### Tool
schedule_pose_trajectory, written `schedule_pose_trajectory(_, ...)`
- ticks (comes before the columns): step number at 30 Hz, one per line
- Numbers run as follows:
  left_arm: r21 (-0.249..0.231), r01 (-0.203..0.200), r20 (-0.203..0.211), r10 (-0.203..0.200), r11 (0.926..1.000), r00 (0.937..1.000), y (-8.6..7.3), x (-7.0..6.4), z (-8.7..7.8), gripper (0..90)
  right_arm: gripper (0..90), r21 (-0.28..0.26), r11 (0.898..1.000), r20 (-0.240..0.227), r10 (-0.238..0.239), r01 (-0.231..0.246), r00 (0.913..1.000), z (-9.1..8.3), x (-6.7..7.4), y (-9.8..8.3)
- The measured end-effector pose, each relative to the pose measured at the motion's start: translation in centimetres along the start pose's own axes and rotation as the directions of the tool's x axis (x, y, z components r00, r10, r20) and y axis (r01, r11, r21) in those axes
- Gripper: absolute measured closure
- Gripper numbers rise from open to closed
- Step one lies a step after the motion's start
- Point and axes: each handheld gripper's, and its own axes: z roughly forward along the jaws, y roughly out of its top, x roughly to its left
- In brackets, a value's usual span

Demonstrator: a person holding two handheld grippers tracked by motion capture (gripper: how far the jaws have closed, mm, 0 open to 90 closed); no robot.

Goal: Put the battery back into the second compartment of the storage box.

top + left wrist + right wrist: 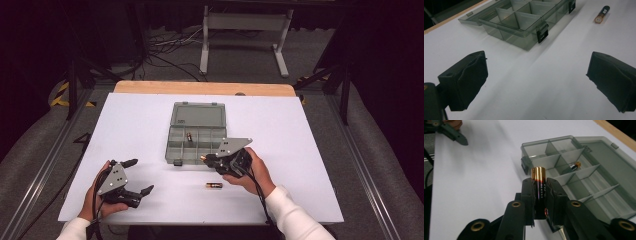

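Note:
A battery (pixel 538 173) with a black body and gold end stands between the jaws of my right gripper (pixel 539 185), which is shut on it. In the high view this right gripper (pixel 209 160) hovers just off the front right corner of a smoky clear compartment box (pixel 169 142) whose lid lies open toward the far side. Another battery (pixel 189 136) lies in one of the box's compartments. A third battery (pixel 214 185) rests on the table in front of the right hand. At the front left, my left gripper (pixel 140 176) stands wide open with nothing in it.
A white sheet (pixel 280 135) covers the table, with a wooden edge (pixel 205 88) at the far side. In the left gripper view, the box's black latches (pixel 542 32) face me and the loose battery (pixel 602 15) lies beyond. A metal frame stands on the floor behind.

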Motion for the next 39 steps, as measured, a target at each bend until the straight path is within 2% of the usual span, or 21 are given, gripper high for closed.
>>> schedule_pose_trajectory(4,-0.003,-0.003,0.000,0.003,1.0000,1.0000,0.0,0.0,0.0,3.4,77.7,-0.010,1.000,0.021,0.023,-0.022,0.9995,0.8,-1.3,1.3)
schedule_pose_trajectory(8,-0.003,-0.005,0.001,0.005,1.0000,1.0000,0.0,0.0,-0.1,3.3,77.7,0.003,0.999,0.037,0.054,-0.054,0.9978,2.0,-2.5,2.2)
schedule_pose_trajectory(16,-0.013,0.003,0.006,-0.002,0.9999,1.0000,0.0,0.0,-0.1,3.3,77.7,0.017,0.993,0.055,0.112,-0.113,0.9923,4.2,-4.0,4.0)
schedule_pose_trajectory(20,-0.014,0.003,0.006,-0.002,0.9999,1.0000,0.0,0.1,-0.2,3.3,77.7,0.032,0.990,0.070,0.138,-0.141,0.9879,6.0,-4.8,4.9)
schedule_pose_trajectory(25,-0.027,0.001,0.001,-0.001,0.9996,1.0000,0.1,0.0,-0.3,3.3,77.7,0.062,0.983,0.085,0.165,-0.171,0.9826,8.2,-5.4,5.4)
schedule_pose_trajectory(29,-0.027,-0.001,0.005,0.001,0.9996,1.0000,0.1,0.0,-0.3,3.3,77.6,0.090,0.980,0.107,0.168,-0.178,0.9799,9.6,-5.6,5.7)
schedule_pose_trajectory(34,-0.028,-0.005,0.007,0.005,0.9996,1.0000,0.1,0.0,-0.3,3.2,77.6,0.106,0.973,0.122,0.193,-0.206,0.9736,10.7,-5.9,5.6)
schedule_pose_trajectory(35,-0.029,-0.004,0.007,0.004,0.9996,1.0000,0.1,0.0,-0.3,3.3,77.6,0.111,0.968,0.134,0.208,-0.223,0.9689,11.2,-6.1,5.4)
schedule_pose_trajectory(39,-0.028,-0.002,0.009,0.003,0.9996,1.0000,0.1,0.0,-0.3,3.3,77.6,0.116,0.962,0.139,0.229,-0.245,0.9636,11.5,-6.4,5.0)
